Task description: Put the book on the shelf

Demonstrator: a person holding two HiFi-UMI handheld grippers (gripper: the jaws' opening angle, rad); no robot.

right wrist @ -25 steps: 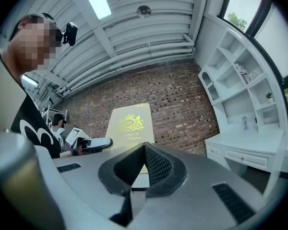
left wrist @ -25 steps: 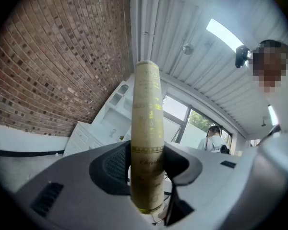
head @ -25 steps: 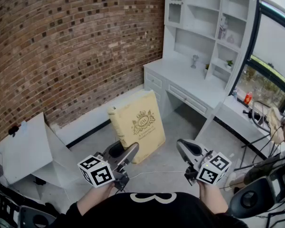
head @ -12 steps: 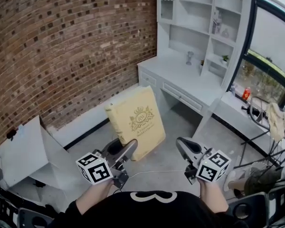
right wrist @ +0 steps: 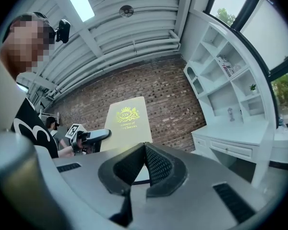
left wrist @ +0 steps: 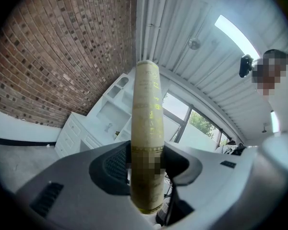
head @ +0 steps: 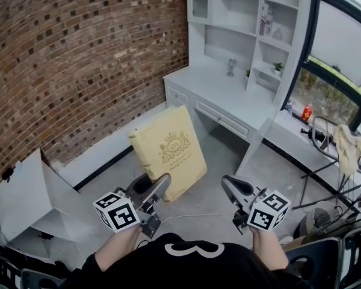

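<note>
head view with the two gripper views. a: the left gripper [head: 159, 186] is clamped on the book [head: 168, 151]; in the left gripper view i see its dark pads pressed to either face of the volume, which rises edge-on between them as a narrow cream band with gold print. in the head view the book is a large cream hardback with a gold crest on its cover, held up above the grey floor [head: 228, 167], its top leaning away from the camera and its lower edge at the jaws. b: the right gripper [head: 231, 186] carries nothing; in the right gripper view its jaws meet at the tips, with no gap that i can make out, and the book's cover and the left gripper show beyond them, well apart. each gripper bears a marker cube [head: 117, 212] at its rear. c: the white shelf unit [head: 253, 29] stands against the far wall above a white desk top [head: 228, 95], to the right of the brick wall [head: 78, 59]; small items sit in several of its compartments, too small for me to name. the book is well apart from the shelf unit, in front of it and to its left. d: a window [head: 343, 53] runs along the right side, with a red container [head: 307, 112] on the ledge below it. a low white cabinet [head: 24, 191] stands at the lower left, near the brick wall
</note>
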